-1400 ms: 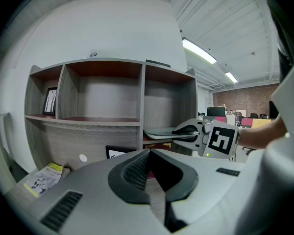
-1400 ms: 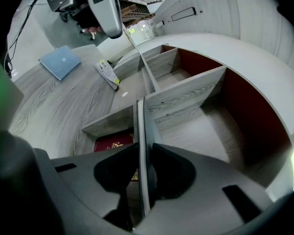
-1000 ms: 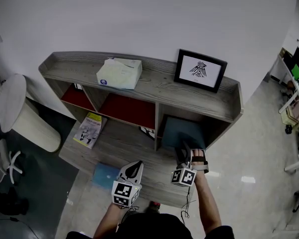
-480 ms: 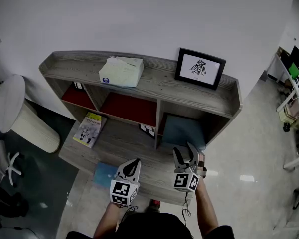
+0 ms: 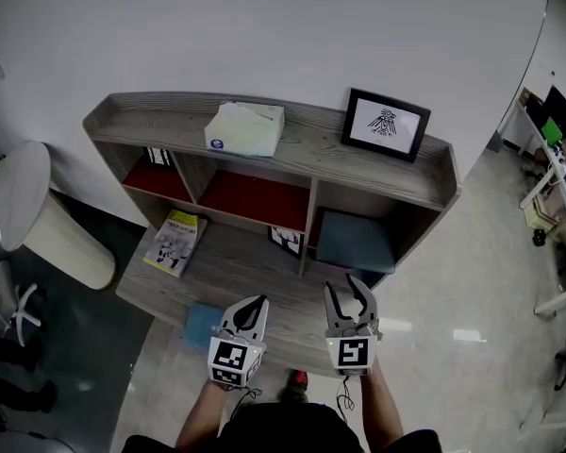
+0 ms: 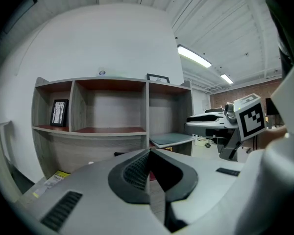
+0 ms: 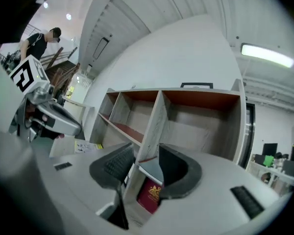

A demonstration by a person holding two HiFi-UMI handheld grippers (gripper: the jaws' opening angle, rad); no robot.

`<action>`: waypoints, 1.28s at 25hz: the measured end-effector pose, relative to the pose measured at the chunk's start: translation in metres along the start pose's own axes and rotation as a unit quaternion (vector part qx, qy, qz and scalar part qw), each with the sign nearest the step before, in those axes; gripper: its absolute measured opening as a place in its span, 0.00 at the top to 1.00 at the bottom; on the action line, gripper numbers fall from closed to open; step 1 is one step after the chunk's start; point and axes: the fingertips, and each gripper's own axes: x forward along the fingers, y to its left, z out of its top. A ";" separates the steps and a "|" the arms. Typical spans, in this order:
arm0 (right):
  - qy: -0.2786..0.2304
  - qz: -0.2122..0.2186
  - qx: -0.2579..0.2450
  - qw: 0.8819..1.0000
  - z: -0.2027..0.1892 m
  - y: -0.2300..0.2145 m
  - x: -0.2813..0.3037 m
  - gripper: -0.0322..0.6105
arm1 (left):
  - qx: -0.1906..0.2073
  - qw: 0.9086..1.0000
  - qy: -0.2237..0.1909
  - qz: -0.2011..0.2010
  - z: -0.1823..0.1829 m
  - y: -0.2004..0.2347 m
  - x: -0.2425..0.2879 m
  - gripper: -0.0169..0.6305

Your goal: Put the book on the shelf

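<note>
The left gripper [image 5: 254,308] has its fingers [image 6: 137,173] pressed together, nothing between them. The right gripper [image 5: 346,293] has its fingers [image 7: 115,164] apart and empty; they have just been closing partway. Both grippers hover over the front of the lower ledge [image 5: 236,267] of the grey wooden shelf unit [image 5: 311,149].

The single teal book [image 5: 355,242] lies flat in the right-hand compartment, well apart from both grippers. Below its board, by the divider, stands a red booklet [image 7: 149,196] with a gold crest.

There are two framed pictures: one [image 5: 387,124] on the top board at the right, the other [image 6: 59,112] in the left compartment. One tissue box [image 5: 245,128] sits on the top board. One yellow-and-white magazine [image 5: 174,243] lies on the ledge's left part. A pale blue flat item [image 5: 203,324] shows at the ledge's front edge, partly hidden by the left gripper. A white round bin [image 5: 24,206] stands left of the unit.
</note>
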 end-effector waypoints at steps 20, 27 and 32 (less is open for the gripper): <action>-0.018 -0.030 0.117 0.993 0.037 0.100 -0.070 0.89 | 0.013 1.000 -0.022 -0.015 0.001 0.023 -0.106 0.97; -0.001 -0.027 0.118 0.993 0.031 0.133 -0.100 0.89 | 0.016 0.999 -0.026 -0.026 -0.006 0.018 -0.142 0.97; 0.005 -0.030 0.124 0.992 0.032 0.152 -0.120 0.89 | 0.014 0.999 -0.025 -0.035 -0.012 0.012 -0.162 0.97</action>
